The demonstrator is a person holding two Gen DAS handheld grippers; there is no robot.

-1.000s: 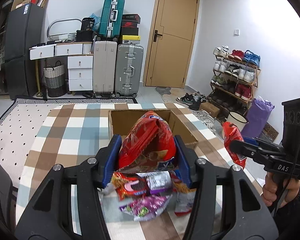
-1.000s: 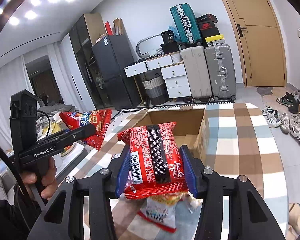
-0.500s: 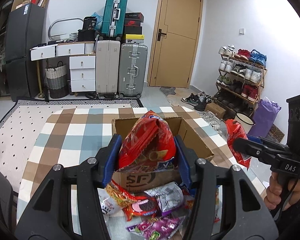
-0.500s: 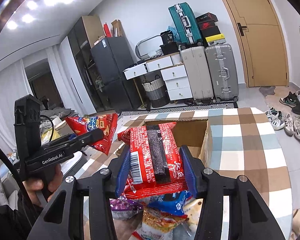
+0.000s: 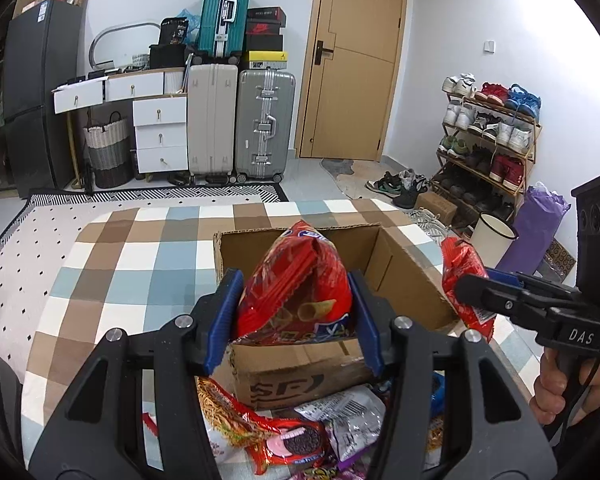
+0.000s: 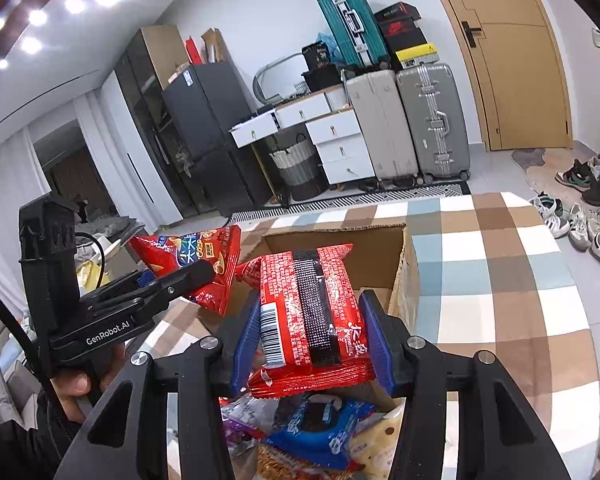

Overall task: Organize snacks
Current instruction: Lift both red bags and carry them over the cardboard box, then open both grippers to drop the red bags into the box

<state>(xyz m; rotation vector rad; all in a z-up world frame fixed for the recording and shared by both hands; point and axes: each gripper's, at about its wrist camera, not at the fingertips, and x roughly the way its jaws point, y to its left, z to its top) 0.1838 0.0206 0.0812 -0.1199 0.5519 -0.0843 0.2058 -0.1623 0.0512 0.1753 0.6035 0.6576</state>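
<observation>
Holding two snack bags at once, I have my left gripper pinching a puffy red chip bag between its jaws, and my right gripper clamped on a flatter red packet, barcode side up. Both bags hang over the near edge of the open cardboard box, which sits just ahead of the jaws on the checked counter. Below the jaws lies the loose pile of snacks.

I judge both bags light, soft and crackly, the film slick. The chip bag is air-filled and its contents are brittle, so I should squeeze only enough to dent it. The flat packet is firmer; its sides, where my jaws sit, seem the safest hold. Seams would grip better than the glossy faces.
</observation>
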